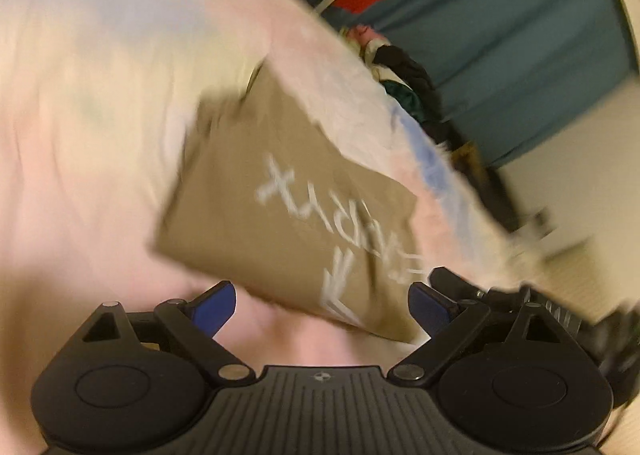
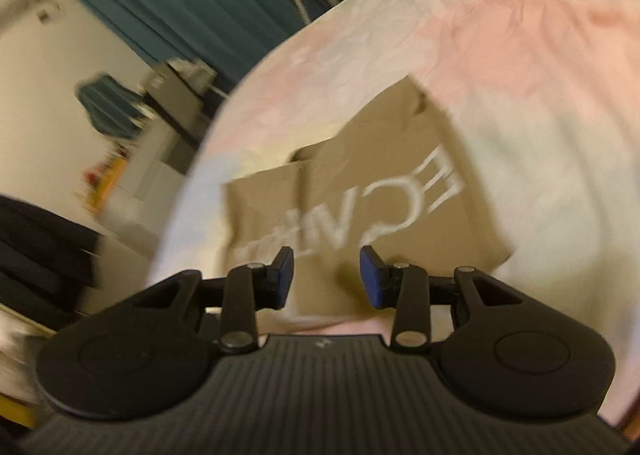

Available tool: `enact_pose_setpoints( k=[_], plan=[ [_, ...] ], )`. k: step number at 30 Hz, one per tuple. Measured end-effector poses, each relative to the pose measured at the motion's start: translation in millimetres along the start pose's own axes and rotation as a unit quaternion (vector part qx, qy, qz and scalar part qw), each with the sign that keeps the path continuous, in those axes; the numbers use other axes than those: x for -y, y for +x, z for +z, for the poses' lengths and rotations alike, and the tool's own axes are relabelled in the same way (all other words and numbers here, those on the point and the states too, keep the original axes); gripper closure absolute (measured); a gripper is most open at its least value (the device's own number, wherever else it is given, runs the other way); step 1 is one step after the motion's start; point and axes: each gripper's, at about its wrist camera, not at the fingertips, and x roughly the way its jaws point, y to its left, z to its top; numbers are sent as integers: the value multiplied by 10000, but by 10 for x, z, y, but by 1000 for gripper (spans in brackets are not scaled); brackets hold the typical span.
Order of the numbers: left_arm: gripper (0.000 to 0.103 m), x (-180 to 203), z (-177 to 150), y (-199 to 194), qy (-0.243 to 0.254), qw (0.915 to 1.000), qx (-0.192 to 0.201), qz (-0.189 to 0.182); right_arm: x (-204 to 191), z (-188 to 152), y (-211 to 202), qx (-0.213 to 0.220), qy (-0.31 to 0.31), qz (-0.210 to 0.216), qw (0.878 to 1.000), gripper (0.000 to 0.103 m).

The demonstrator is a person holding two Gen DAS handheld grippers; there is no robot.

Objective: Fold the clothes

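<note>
Both views are blurred, but the folded tan garment (image 1: 280, 199) is clear enough, lying flat on the pastel bedspread (image 1: 100, 135) with its white lettering up (unreadable in the smear). The left gripper (image 1: 322, 305) hangs just above the garment's near edge, blue pads spread wide, nothing between them. The right gripper (image 2: 326, 277) sits over the same garment's near edge, jaws partly apart, gripping nothing. Beyond the garment, past the bed's far side, hangs a teal curtain (image 1: 500, 35).
</note>
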Motion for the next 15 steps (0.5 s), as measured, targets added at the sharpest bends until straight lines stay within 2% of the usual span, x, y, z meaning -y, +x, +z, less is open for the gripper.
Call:
enact_pose_setpoints(
  k=[2,3,5,7,9,12,15],
  plan=[
    [15,-174,34,114,-610,9978,-148,-207,56,-65,61,-224,473,342,9980,23],
    [19,-251,53,170,-883,9957,-158,-252,91,-96,116,-354,699,468,9958,21],
    [23,-377,89,254,-1329,9907,-95,-262,176,-143,260,-613,1125,641,9897,21],
    [37,-471,119,270,-1610,9866,22,-275,341,-161,354,-627,1675,525,9825,22],
    [42,-546,138,268,-1825,9827,127,-293,521,-176,428,-575,2257,339,9719,22],
    [55,-615,130,248,-2020,9787,199,-314,736,-191,417,-285,2949,337,9545,25],
    [68,-627,125,219,-2058,9777,255,-345,833,-178,379,96,3315,399,9426,29]
  ],
)
